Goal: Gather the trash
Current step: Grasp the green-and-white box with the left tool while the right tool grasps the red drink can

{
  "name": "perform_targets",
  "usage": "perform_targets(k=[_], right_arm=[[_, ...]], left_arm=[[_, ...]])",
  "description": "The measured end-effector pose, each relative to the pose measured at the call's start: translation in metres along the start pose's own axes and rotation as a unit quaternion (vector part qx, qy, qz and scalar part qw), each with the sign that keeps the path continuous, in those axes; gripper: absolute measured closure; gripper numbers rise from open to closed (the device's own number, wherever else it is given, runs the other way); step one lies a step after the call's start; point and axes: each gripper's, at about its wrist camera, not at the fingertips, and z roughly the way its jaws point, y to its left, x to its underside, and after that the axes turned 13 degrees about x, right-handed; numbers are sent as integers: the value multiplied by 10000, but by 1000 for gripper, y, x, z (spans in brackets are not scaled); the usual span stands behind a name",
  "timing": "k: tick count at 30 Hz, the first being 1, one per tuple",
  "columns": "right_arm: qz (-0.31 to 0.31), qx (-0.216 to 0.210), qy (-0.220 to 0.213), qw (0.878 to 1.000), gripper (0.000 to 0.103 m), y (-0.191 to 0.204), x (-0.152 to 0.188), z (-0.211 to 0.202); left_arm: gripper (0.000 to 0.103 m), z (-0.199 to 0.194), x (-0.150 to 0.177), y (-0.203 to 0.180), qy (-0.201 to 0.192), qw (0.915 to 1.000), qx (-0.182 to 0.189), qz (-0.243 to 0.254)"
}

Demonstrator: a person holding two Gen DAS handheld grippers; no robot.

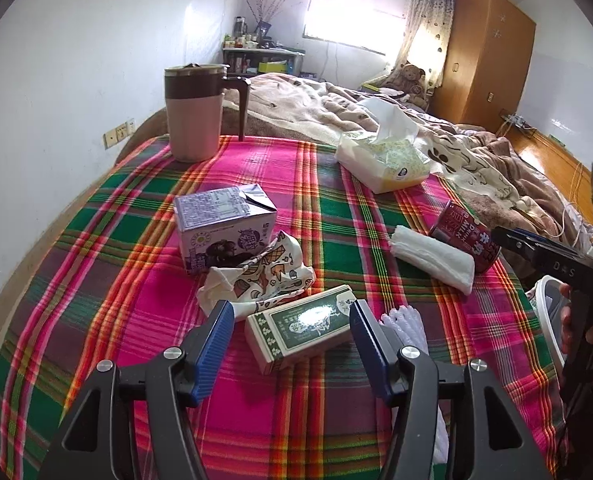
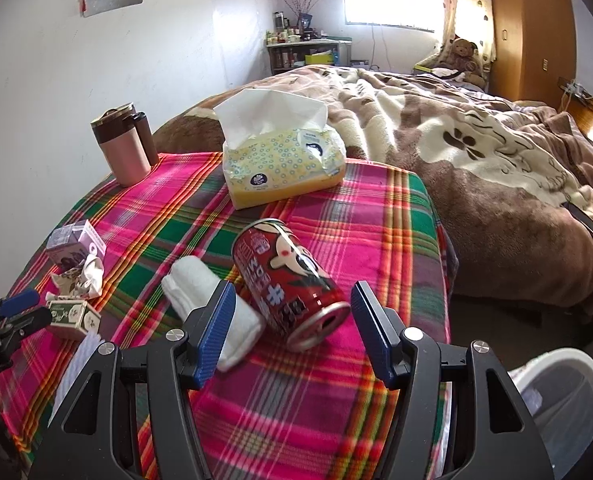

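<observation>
Right wrist alone shows can [image 2: 292, 284] opening.

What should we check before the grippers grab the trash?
1. Left gripper open around the green box: ok, pads not touching it.
2. Right gripper open around the red can: ok, the can lies on its side between the pads.
3. Folded tissue clear of the right gripper: not ok, it sits against the left pad.
4. Crumpled wrapper clear of the box: not ok, it touches the box's far end.
5. Bin ready: ok, it stands beside the table.
6. Can empty: cannot tell.
</observation>
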Motion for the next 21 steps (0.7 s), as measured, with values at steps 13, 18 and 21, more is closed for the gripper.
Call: perform_targets(k=[13, 18, 21], right_arm=[[-300, -163, 261, 9991, 39, 12, -13, 25], [-502, -267, 429, 9975, 39, 16, -10, 26], [-529, -253, 485, 9971, 39, 15, -10, 29]], left_arm=[[43, 24, -2, -4, 421, 9981, 380, 233], [43, 25, 2, -14, 618, 9958, 492, 464], [43, 27, 3, -20, 757, 9934, 473, 719]])
